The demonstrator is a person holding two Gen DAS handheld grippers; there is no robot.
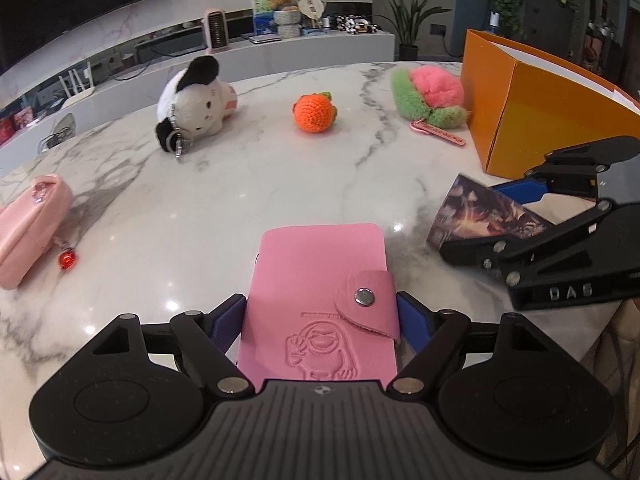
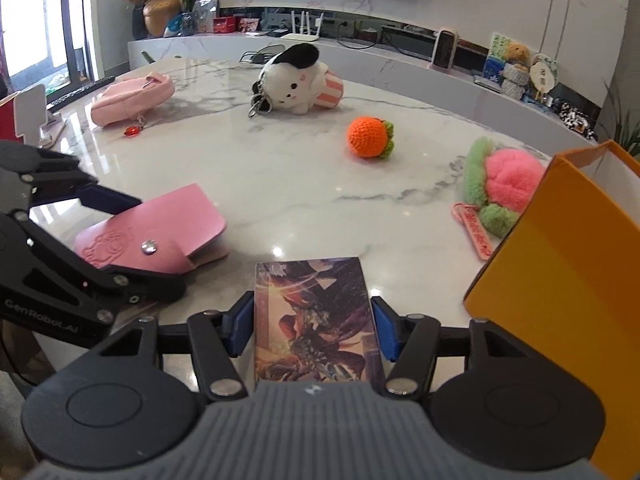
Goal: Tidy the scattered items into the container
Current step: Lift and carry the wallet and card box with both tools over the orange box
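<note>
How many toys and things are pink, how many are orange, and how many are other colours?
Pink: 3 – card wallet, zip pouch, pink-and-green fluffy toy
Orange: 2 – crochet orange, orange box
Other colours: 2 – black-and-white plush, picture card pack
Total: 7

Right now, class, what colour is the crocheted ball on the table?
Orange, with a green leafy end; the ball shows best in the right wrist view.
</note>
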